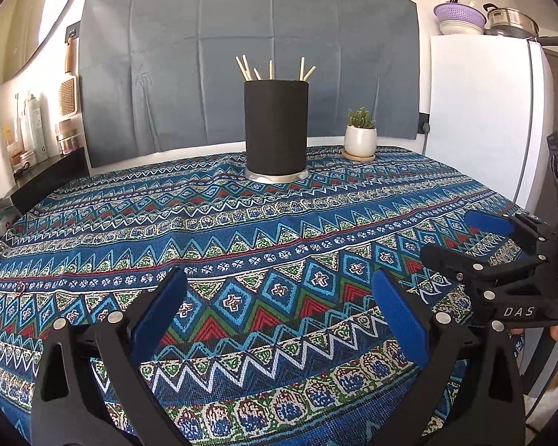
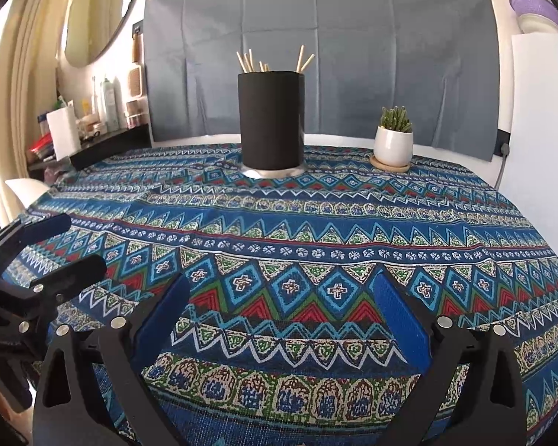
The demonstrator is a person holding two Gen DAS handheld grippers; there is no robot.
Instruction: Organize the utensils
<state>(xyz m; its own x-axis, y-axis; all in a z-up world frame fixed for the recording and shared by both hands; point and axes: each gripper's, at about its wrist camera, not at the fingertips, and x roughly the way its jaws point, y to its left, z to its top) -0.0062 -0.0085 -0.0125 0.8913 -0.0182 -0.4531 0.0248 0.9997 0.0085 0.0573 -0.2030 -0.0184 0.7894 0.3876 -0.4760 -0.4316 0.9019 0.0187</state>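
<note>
A tall black cylindrical utensil holder [image 1: 276, 128] stands upright on a shiny round metal base near the far edge of a table covered with a blue patterned woven tablecloth [image 1: 241, 245] banded in zigzags, diamonds and red triangles. Several pale wooden chopsticks [image 1: 271, 68] stick up out of the holder's open top, leaning in different directions; how many there are cannot be told exactly. Just to the right of the holder, apart from it, a small green succulent in a white ceramic pot [image 1: 360, 137] sits on a round wooden coaster. The left gripper [image 1: 279, 312], black with blue padded fingers, hovers low over the near part of the cloth with its jaws spread wide and nothing between them. The right gripper [image 2: 281, 312], of the same build, is likewise released and empty, its jaws parted over the near edge of the table. Each tool shows at the side of the other's view, so the two sit side by side, well apart from the holder. Behind the table hangs a creased grey-blue sheet [image 1: 249, 48] on the wall, with a white refrigerator [image 1: 480, 119] to the right and a round mirror [image 2: 100, 11] to the left.
</note>
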